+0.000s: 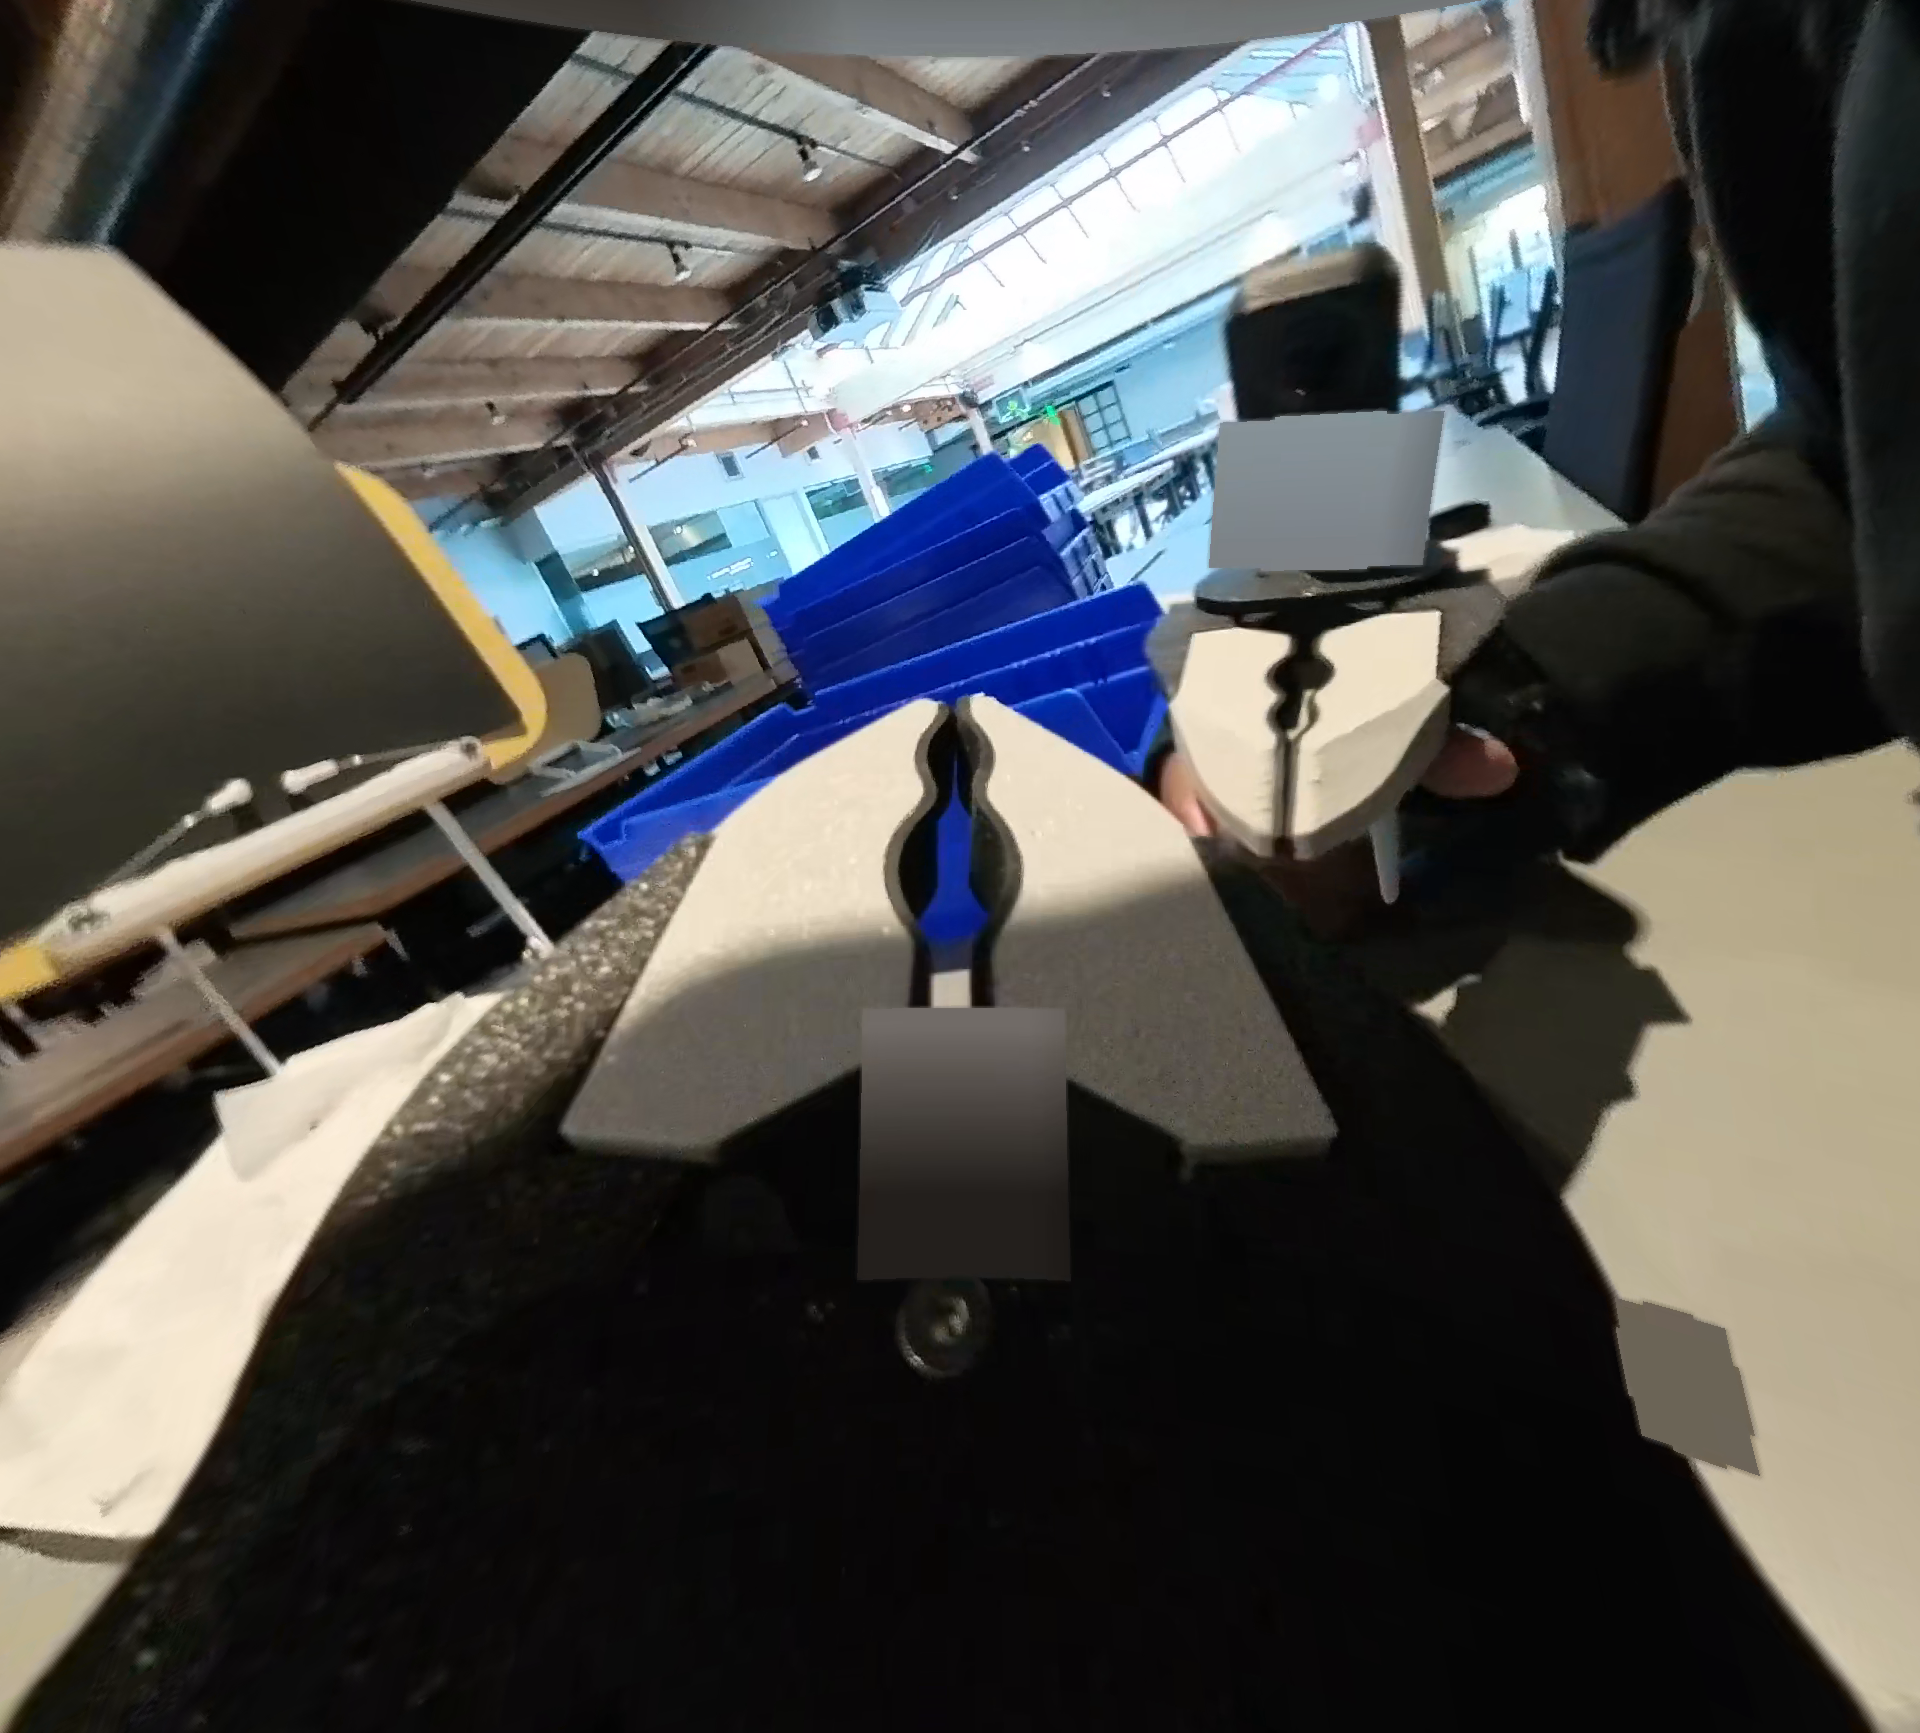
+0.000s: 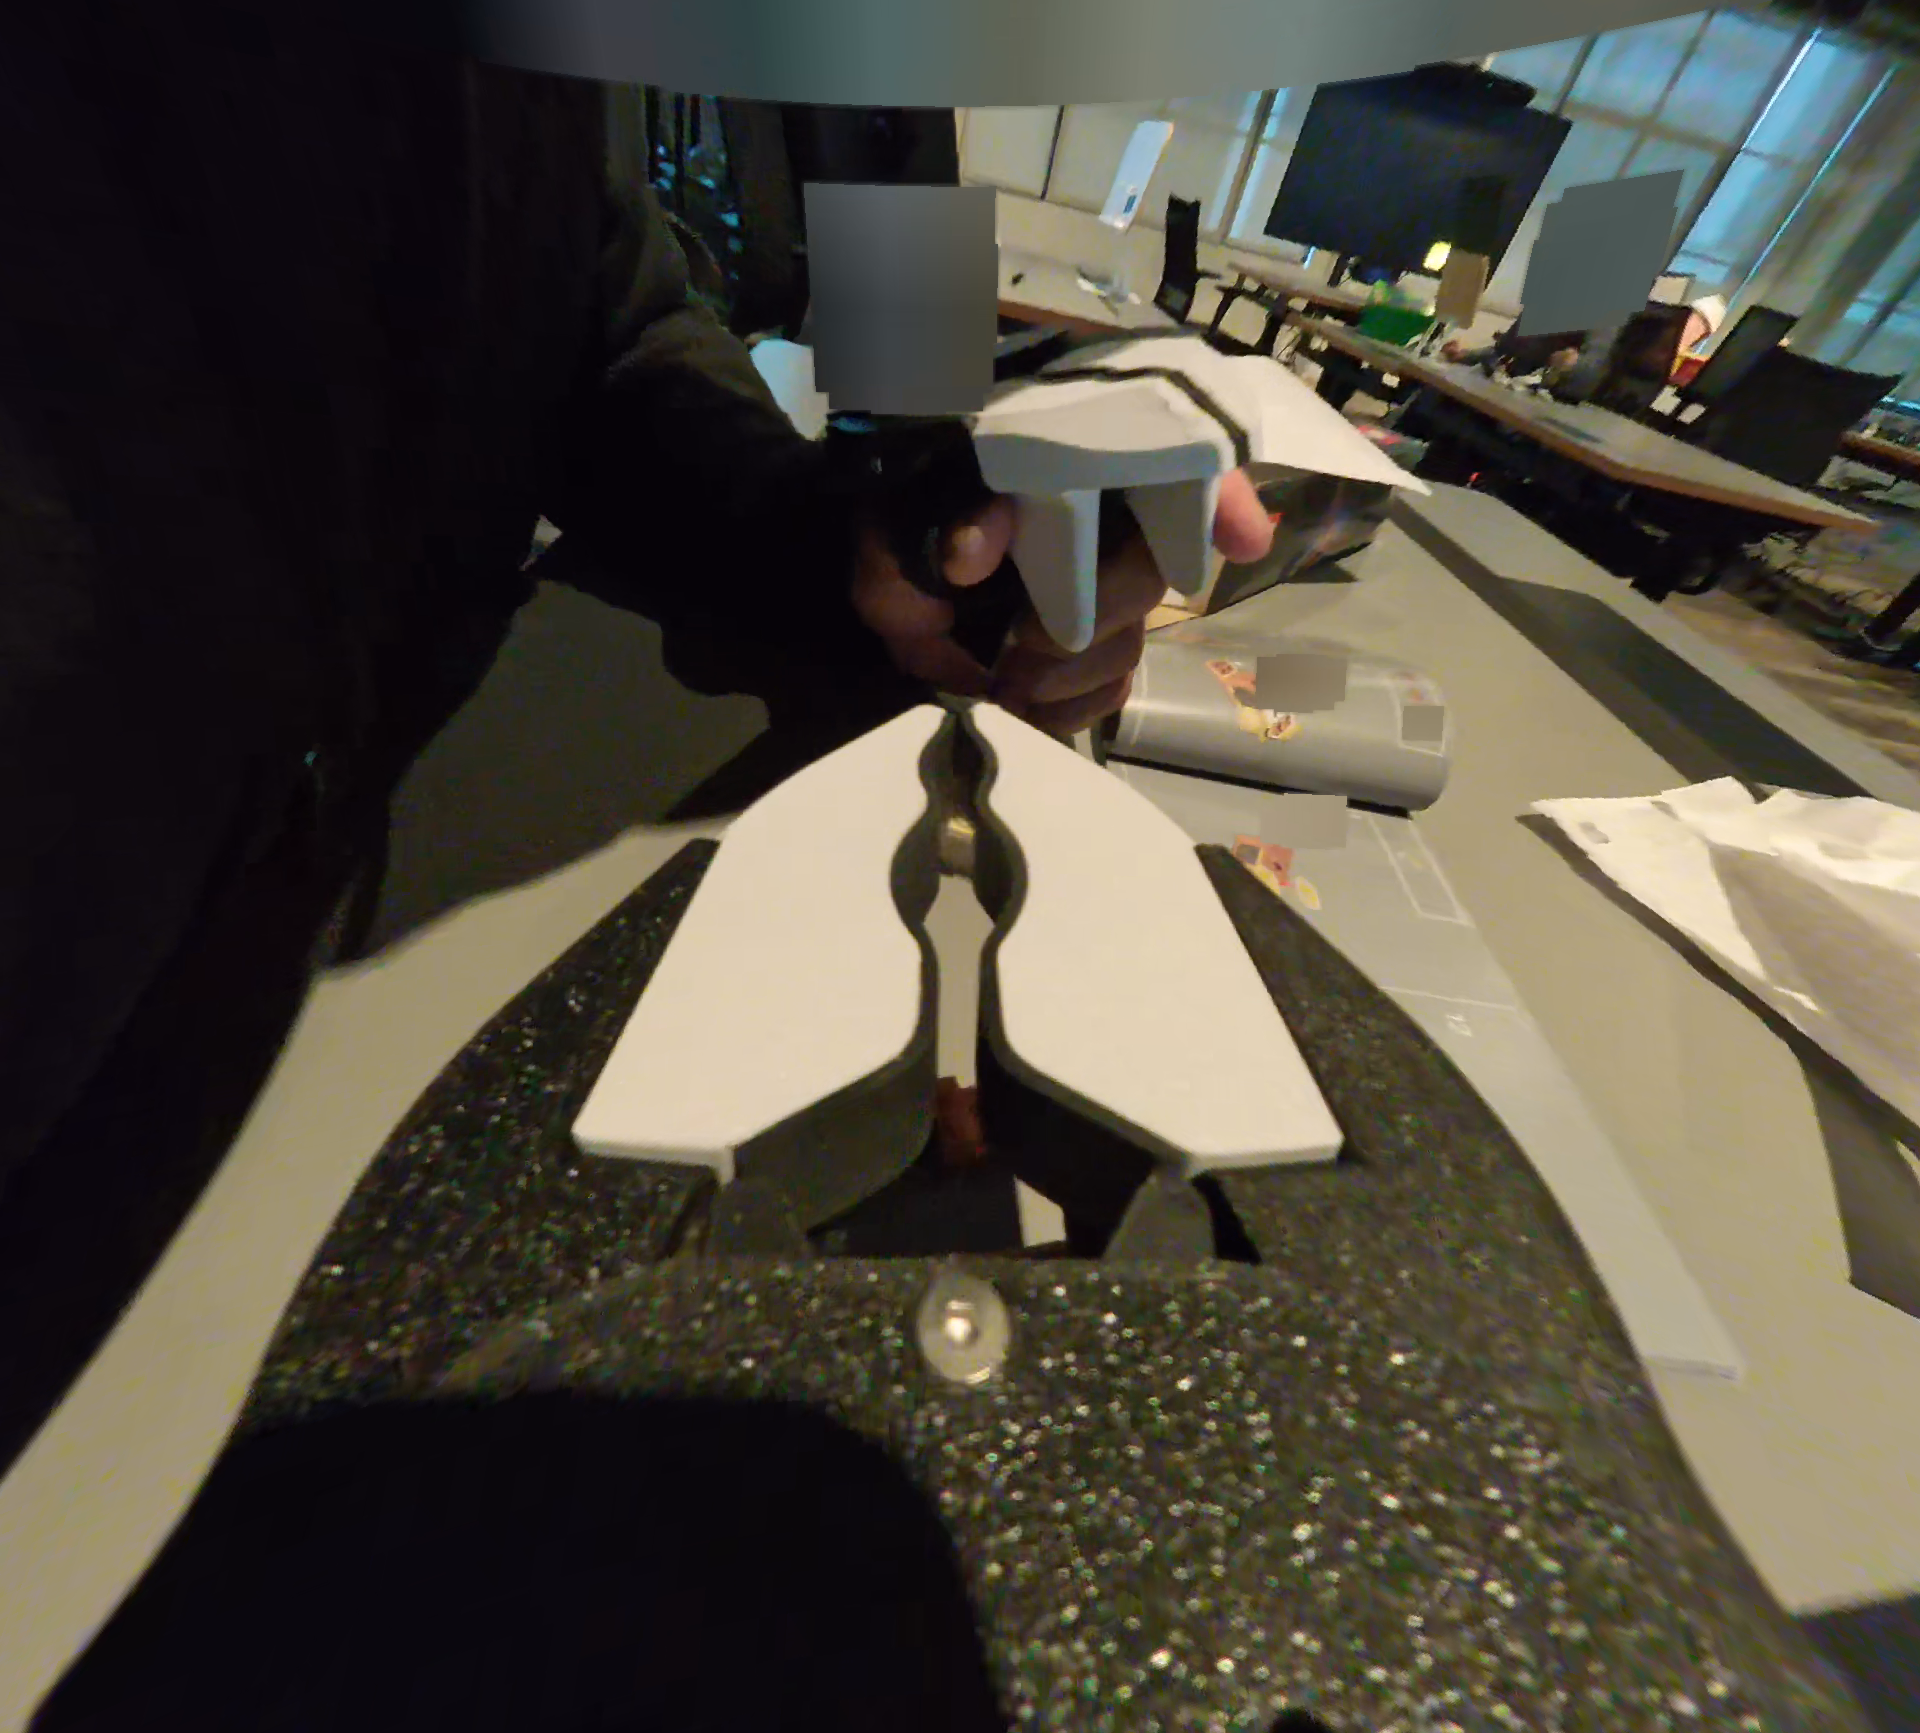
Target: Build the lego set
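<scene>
Left gripper (image 1: pixel 958 709) fills the near field of its own view, grey fingers closed tip to tip, nothing visible between them. Left of it: white paper (image 1: pixel 156 1288) on the table, and beyond that a dark panel with a yellow edge (image 1: pixel 208 520). Straight past the fingertips sits a stack of blue bins (image 1: pixel 935 603). Right of the bins, the right gripper (image 1: pixel 1288 836) faces this camera, held in a gloved hand (image 1: pixel 1507 727) with a dark sleeve.

Right wrist view: right gripper (image 2: pixel 961 715) has its fingers drawn together; a tiny dark piece seems caught at the tips, too small to identify. Just beyond the tips is the other hand (image 2: pixel 935 582), holding the left gripper (image 2: pixel 1132 603) with its fingers pointing down. To the right, a grey instruction booklet (image 2: pixel 1278 738) lies on the grey table (image 2: pixel 1662 1112), then a crumpled white bag (image 2: pixel 1766 894) near the right edge. Small reddish-brown lego piece (image 2: pixel 961 1127) lies on the table beneath the right gripper's fingers.
</scene>
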